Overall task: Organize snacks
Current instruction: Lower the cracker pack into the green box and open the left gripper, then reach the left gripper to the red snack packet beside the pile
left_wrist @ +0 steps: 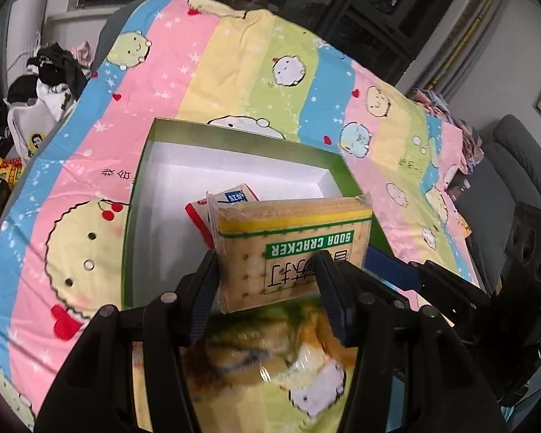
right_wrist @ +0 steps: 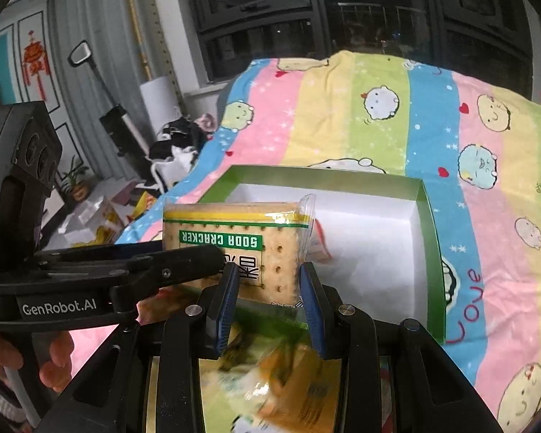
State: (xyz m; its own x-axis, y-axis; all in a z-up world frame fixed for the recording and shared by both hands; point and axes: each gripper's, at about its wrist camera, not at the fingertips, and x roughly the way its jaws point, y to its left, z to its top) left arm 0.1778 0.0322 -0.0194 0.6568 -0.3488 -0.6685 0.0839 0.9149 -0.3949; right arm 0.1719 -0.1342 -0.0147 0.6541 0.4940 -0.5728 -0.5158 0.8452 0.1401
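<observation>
Left wrist: both tongs, left (left_wrist: 268,281) and right (right_wrist: 268,285), clamp crackers (left_wrist: 292,241) above box (left_wrist: 140,166); light, brittle, slippery wrap; grip flat sides gently.

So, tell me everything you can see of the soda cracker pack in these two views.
The soda cracker pack is a squarish stack of pale, dotted crackers in clear, shiny plastic wrap with a yellow stripe, a green "SODA CRACKER" band and dark characters, all reading upside down. It stands on edge, held above the green box. Both tongs grip it: the left tongs across its width, the right tongs on the end with the crimped wrapper seam. Its lower edge is hidden behind the fingers.
</observation>
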